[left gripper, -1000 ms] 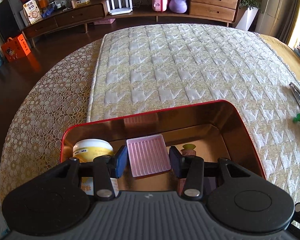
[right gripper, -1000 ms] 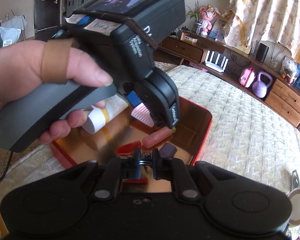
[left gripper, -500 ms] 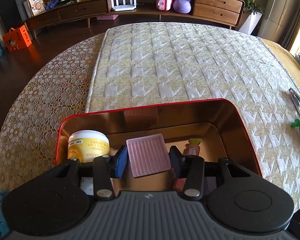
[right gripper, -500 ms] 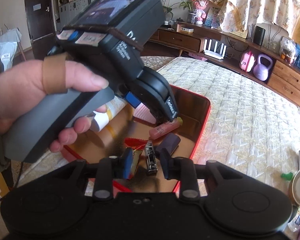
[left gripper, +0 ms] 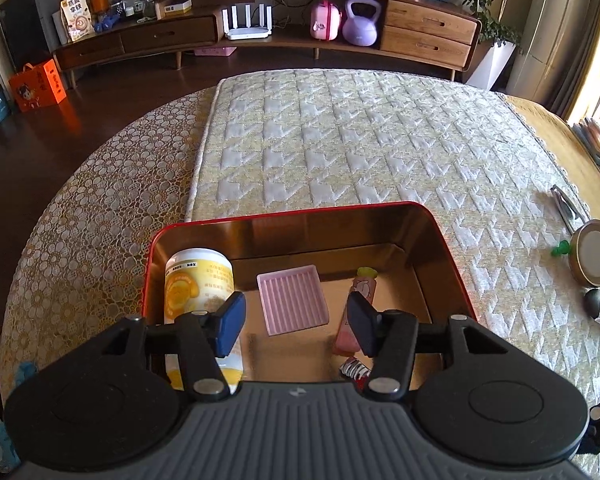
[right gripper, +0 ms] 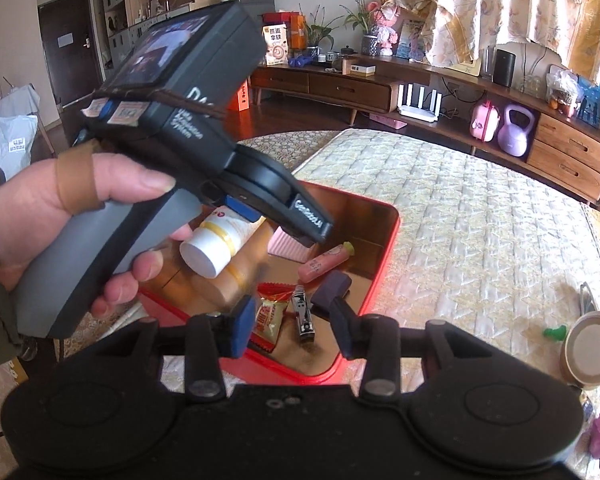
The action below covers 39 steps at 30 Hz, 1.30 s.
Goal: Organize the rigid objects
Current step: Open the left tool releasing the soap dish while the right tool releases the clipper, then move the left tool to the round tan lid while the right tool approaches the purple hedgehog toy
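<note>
Left wrist view: left hand-held gripper [left gripper: 294, 322], jaws partly apart and opening, nothing gripped; below and ahead between its pads lies the pink ridged tray [left gripper: 292, 305] on the floor of the red tin [left gripper: 444, 240], yellow bottle [left gripper: 198, 280] beside the left pad, pink tube [left gripper: 358, 300] by the right pad. Right wrist view: right hand-held gripper [right gripper: 290, 326], jaws partly apart and opening, empty; nail clipper [right gripper: 303, 314] lies in the tin just beyond them, apart from both pads, snack packet [right gripper: 270, 314] beside it.
</note>
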### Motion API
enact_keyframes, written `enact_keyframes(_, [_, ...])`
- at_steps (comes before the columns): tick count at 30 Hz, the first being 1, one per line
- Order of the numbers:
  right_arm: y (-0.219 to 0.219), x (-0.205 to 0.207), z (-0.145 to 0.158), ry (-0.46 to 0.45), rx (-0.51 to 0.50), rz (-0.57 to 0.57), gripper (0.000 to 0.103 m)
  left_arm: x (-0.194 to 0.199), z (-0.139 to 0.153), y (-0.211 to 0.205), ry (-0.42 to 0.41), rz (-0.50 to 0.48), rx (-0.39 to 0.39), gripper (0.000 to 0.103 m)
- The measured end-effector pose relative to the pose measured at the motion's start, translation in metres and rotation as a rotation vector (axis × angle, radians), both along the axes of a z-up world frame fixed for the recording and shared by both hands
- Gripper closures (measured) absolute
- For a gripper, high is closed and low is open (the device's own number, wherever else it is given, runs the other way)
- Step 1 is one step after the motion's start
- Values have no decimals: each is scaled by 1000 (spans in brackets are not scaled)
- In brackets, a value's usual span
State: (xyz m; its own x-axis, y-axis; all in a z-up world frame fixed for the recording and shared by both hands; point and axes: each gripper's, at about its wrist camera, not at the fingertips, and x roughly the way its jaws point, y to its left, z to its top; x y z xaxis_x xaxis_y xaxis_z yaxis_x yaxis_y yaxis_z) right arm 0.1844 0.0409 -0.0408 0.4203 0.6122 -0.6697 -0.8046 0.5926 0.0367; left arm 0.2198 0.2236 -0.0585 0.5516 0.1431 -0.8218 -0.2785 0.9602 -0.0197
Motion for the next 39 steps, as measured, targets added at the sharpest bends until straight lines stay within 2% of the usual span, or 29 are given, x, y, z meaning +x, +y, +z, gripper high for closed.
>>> enact_keyframes(6, [-19, -4, 12, -15, 27, -42, 54, -16, 15, -12, -35, -19, 2, 47])
enact_keyframes(9, [-31, -6, 16, -14, 45, -66, 47, -24, 22, -21, -56, -34, 18, 36])
enact_keyframes(16, [-68, -6, 23, 5, 77, -121, 36, -42, 35, -43, -100, -54, 2, 35])
enact_keyframes(18, [-80, -4, 23, 16, 86, -145, 32, -45, 36, -50, -109, -62, -6, 35])
enact_keyframes(20, [-94, -2, 22, 28, 97, -170, 26, -49, 38, -58, -117, -70, -12, 28])
enact_keyframes(22, [-110, -1, 21, 34, 109, -198, 21, -52, 39, -66, -128, -79, -25, 25])
enact_keyframes(29, [-158, -5, 19, 8, 133, -281, 0, -54, 43, -96, -147, -111, -53, 21])
enact_keyframes(33, [-185, -6, 15, -30, 125, -323, 0, -52, 42, -116, -154, -142, -74, 21])
enact_keyframes(39, [-227, 2, 10, -37, 129, -393, 0, -43, 37, -150, -152, -190, -91, 21])
